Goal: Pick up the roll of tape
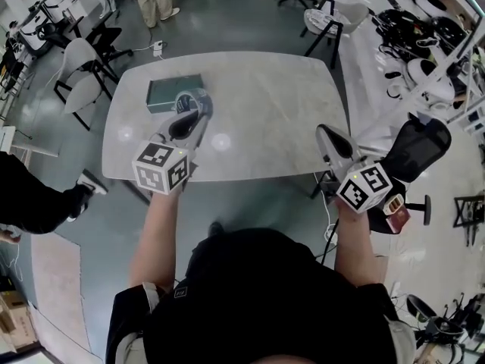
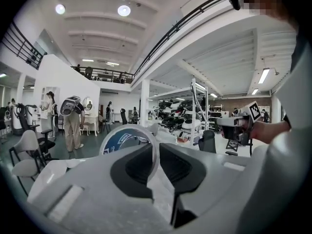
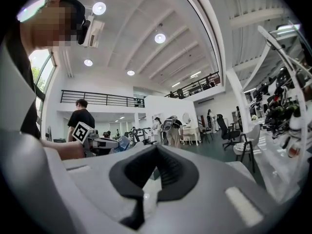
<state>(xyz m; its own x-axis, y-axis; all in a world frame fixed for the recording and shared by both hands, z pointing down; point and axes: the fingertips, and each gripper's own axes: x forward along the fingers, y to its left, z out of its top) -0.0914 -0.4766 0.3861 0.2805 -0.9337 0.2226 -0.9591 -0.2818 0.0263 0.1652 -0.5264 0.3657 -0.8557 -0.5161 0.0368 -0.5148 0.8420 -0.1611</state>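
The roll of tape (image 1: 192, 98), a clear ring with a blue-printed core, is lifted above the pale table (image 1: 265, 105). My left gripper (image 1: 194, 114) is shut on it. In the left gripper view the tape's (image 2: 127, 136) rim is pinched between the dark pads and the ring stands upright above the left gripper (image 2: 157, 152). My right gripper (image 1: 325, 134) hangs at the table's near right edge, shut and empty. In its own view the right gripper (image 3: 156, 148) has its jaws pressed together. Far left in that view are the left gripper (image 3: 92, 141) and the tape (image 3: 122, 143).
A grey-green flat box (image 1: 171, 91) lies on the table just beyond the tape. A black office chair (image 1: 421, 147) stands to the right of my right hand, and white chairs (image 1: 79, 70) stand to the table's left. Another person's sleeve (image 1: 34, 199) shows at the left edge.
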